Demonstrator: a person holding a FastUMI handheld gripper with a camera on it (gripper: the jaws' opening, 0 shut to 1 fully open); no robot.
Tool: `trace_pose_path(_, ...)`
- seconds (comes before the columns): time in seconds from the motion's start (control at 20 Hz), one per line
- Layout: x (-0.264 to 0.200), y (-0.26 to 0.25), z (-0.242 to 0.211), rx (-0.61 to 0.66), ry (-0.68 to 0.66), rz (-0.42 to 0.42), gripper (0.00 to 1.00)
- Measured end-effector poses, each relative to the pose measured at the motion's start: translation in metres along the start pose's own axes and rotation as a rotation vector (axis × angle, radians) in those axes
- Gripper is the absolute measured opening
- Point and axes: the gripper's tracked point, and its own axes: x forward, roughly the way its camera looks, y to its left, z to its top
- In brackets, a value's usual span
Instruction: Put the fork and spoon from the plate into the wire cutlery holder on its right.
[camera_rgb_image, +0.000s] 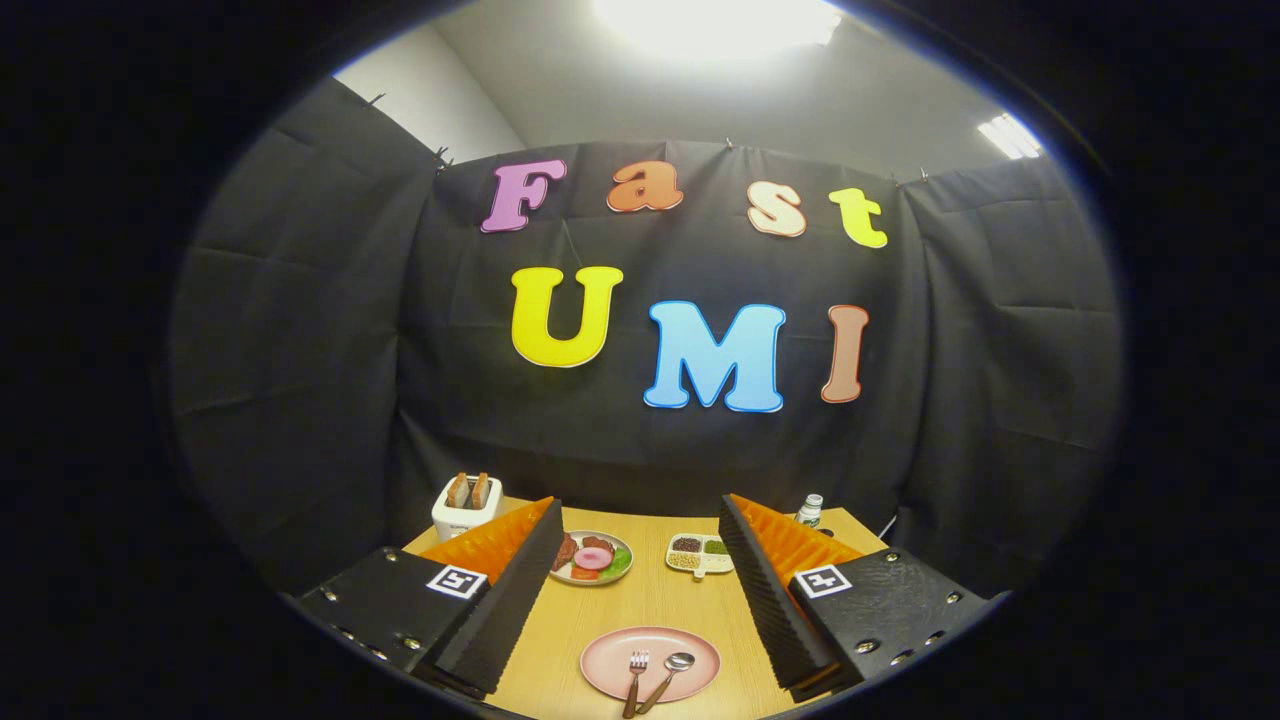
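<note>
Gripper view is showing the gripper (640, 590) hanging above the wooden table (560, 680) with its fingers spread wide and holding nothing. Between the fingers and a little nearer than their tips, the pink plate (605, 672) is lying with the fork (635, 682) and the spoon (668, 678) side by side on it, fork to the left. The fork is pointing its tines away toward the booth wall, its long axis running almost straight back; the spoon is leaning, bowl up and to the right, handle down-left. Both wooden handles are reaching over the plate's near rim. Beyond the fingers are sitting a plate of food (592, 558), a divided dish (698, 553), a toaster (466, 507) and a small bottle (810, 510). Judging by this, the first pickup is not yet begun; the next move is calling for dipping down and closing across one handle.
</note>
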Motion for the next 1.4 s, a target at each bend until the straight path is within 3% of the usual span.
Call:
trace_pose_path(0.5, 0.017, 0.004, -0.049, 0.031, 0.142, 0.004, 0.96)
trace_pose_path(1.2, 0.042, -0.026, -0.193, -0.003, 0.57, -0.163, 0.96)
trace_pose_path(1.35, 0.044, -0.039, -0.225, -0.055, 0.699, -0.235, 0.89)
trace_pose_path(1.4, 0.045, -0.041, -0.235, -0.077, 0.744, -0.252, 0.82)
